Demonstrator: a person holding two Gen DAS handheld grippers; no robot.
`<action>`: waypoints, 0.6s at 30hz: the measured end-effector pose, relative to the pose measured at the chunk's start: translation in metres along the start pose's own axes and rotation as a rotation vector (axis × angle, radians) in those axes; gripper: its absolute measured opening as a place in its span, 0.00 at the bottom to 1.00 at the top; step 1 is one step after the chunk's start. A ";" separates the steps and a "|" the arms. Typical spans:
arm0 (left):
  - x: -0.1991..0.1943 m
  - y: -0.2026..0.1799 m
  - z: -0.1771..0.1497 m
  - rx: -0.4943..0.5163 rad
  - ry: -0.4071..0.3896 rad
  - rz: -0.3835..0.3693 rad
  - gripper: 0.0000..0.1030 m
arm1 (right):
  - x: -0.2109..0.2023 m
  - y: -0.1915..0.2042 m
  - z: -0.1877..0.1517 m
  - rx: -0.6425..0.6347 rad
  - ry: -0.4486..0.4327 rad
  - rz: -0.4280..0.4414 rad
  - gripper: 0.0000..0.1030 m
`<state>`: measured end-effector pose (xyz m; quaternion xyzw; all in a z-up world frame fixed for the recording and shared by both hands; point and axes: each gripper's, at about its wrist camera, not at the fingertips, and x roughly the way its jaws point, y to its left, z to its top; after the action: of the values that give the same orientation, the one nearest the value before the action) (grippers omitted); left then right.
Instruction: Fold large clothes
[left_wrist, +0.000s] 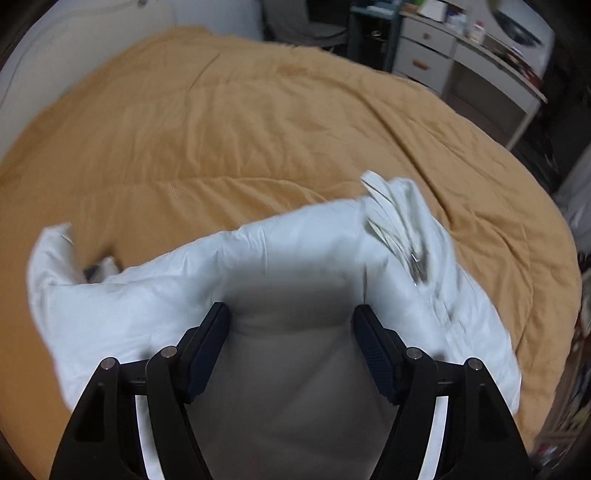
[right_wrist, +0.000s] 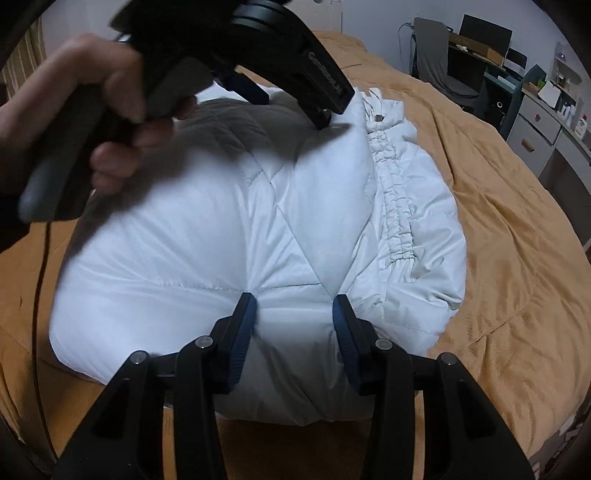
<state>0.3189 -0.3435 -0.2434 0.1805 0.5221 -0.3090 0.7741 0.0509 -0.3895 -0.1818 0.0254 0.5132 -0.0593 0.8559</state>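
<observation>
A puffy white jacket (left_wrist: 147, 314) (right_wrist: 184, 240) lies on a mustard bed cover (left_wrist: 221, 129) (right_wrist: 498, 240). Its gathered front placket (right_wrist: 391, 192) runs down the right side. My left gripper (left_wrist: 291, 314) has its jaws wide, and a thick fold showing the grey lining (left_wrist: 291, 369) fills the gap from pad to pad. In the right wrist view a hand (right_wrist: 110, 85) holds that left gripper (right_wrist: 293, 110) over the grey lining (right_wrist: 236, 122) at the jacket's far end. My right gripper (right_wrist: 293, 306) pinches the jacket's near edge, and creases run out from both pads.
A white desk with drawers (left_wrist: 428, 51) (right_wrist: 535, 129) stands beyond the bed's far right side, with a grey chair (right_wrist: 436, 55) beside it. A dark cable (right_wrist: 38, 295) hangs at the left. The bed cover spreads wide around the jacket.
</observation>
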 end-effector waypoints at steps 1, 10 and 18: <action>0.009 0.000 0.003 -0.001 0.014 0.009 0.70 | 0.000 -0.002 0.001 0.005 0.001 0.003 0.44; -0.015 0.027 0.031 -0.105 -0.020 0.020 0.62 | 0.001 -0.005 0.000 0.020 0.008 0.035 0.44; -0.131 0.044 -0.079 -0.038 -0.240 0.092 0.65 | 0.001 -0.005 -0.001 0.029 -0.007 0.040 0.44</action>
<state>0.2582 -0.2254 -0.1551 0.1515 0.4228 -0.2826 0.8476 0.0498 -0.3944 -0.1833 0.0478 0.5087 -0.0495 0.8582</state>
